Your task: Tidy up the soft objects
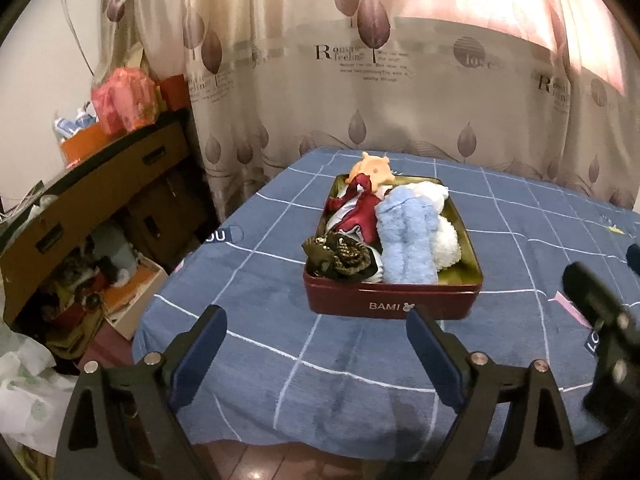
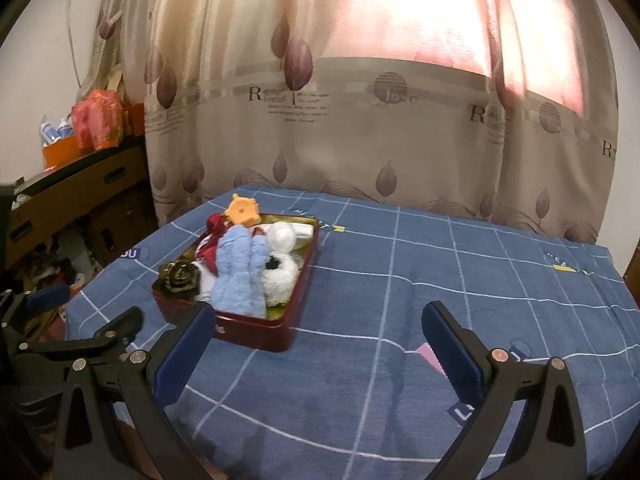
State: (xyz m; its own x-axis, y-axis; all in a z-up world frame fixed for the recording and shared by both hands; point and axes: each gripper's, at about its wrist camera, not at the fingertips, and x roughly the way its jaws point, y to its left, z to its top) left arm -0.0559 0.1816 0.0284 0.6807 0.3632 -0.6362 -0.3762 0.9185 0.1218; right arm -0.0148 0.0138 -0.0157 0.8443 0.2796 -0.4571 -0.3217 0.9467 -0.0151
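The bed (image 1: 248,320), under a blue checked cover, fills the space ahead of both claws, with the curtain (image 1: 400,80) hanging behind it. On the cover, straight ahead of the left claw (image 1: 316,344) and a little beyond its tips, sits the red tin (image 1: 384,304); from the right claw (image 2: 320,340) the same tin (image 2: 256,332) lies ahead and to the left, its near corner just past that claw's left finger. Both claws are spread wide and hold nothing. Everything soft seems to be in the tin already, so the sorting looks nearly done. The blue fluffy cloth (image 1: 408,236) is the biggest piece, draped long down the middle toward the near wall; it should be light, limp and grippy, best pinched at its near end where it rises over the rim. To its right, from the left claw, the white plush (image 1: 444,240) bulges against the far side wall; it should squash easily and wants a pinch across its round body. To the left lies the dark red fabric (image 1: 360,212), thin and probably slippery, so a bunched fold would hold better than an edge. The dark patterned piece (image 1: 336,256) sits in the near left corner, crumpled and slightly over the rim. Farthest off, the orange toy (image 1: 370,172) pokes up at the tin's back end; how soft it is I cannot tell.
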